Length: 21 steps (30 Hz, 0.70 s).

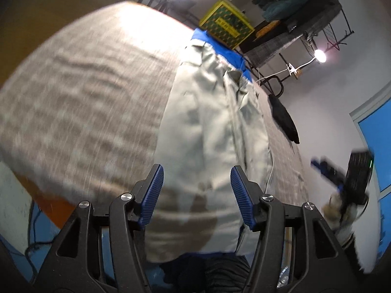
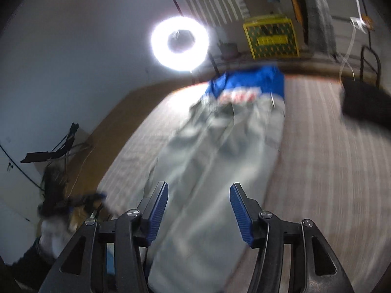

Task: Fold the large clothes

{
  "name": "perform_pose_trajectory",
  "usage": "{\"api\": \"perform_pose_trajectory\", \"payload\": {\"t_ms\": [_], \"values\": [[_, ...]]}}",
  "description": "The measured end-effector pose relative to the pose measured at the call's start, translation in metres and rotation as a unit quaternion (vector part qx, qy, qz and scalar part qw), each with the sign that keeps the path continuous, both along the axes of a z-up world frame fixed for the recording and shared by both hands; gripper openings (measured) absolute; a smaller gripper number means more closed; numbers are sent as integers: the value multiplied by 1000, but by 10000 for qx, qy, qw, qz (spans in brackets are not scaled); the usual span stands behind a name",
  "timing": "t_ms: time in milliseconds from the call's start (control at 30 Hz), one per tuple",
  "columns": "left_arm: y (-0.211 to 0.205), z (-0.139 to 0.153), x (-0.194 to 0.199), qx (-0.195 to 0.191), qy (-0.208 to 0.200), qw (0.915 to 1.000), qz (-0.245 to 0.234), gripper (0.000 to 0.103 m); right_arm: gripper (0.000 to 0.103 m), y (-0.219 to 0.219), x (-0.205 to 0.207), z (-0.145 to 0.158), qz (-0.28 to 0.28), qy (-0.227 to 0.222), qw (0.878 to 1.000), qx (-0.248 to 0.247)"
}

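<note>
A large grey garment with a blue top part (image 1: pixel 210 112) lies lengthwise in a long folded strip on a table with a grey striped cloth (image 1: pixel 85 92). It also shows in the right wrist view (image 2: pixel 220 151), its blue part (image 2: pixel 246 83) at the far end. My left gripper (image 1: pixel 195 190) is open and empty above the garment's near end. My right gripper (image 2: pixel 198 205) is open and empty, also above the near end. The right gripper also shows at the right of the left wrist view (image 1: pixel 347 183). Both views are blurred by motion.
A black cloth (image 1: pixel 283 117) lies at the table's far right edge, also in the right wrist view (image 2: pixel 364 100). A yellow crate (image 1: pixel 227 22) and a clothes rack (image 1: pixel 293 12) stand behind the table. A ring light (image 2: pixel 180 41) shines beyond the far end.
</note>
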<state>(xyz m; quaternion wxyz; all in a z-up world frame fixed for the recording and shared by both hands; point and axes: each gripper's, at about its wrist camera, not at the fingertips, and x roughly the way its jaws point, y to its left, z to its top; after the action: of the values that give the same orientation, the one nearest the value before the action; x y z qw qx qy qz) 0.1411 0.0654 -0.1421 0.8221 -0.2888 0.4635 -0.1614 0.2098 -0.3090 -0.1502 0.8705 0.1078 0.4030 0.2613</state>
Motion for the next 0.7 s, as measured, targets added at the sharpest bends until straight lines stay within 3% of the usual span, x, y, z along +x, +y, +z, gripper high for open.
{"api": "perform_pose_trajectory", "payload": {"t_ms": [133,300,433,533,700], "values": [[8,-31,-12,-463,381,9981,-146,59,56,-18,-54,-44,13,512,9983,269],[14,-64,-16,-744,807,9938,-163,62,58,-26,-86,-95,26,1081,9910,790],[12,-73,-15,-774,860,9931,-210,62,61,-17,-93,-123,208,1324,9863,963],[3,-81,-12,-1076,945,9884,-513,73,61,-11,-92,-137,253,1390,9839,1095],[-3,-96,-7,-1337,1092,9828,-651,75,61,-8,-83,-157,309,1517,9745,1623]]}}
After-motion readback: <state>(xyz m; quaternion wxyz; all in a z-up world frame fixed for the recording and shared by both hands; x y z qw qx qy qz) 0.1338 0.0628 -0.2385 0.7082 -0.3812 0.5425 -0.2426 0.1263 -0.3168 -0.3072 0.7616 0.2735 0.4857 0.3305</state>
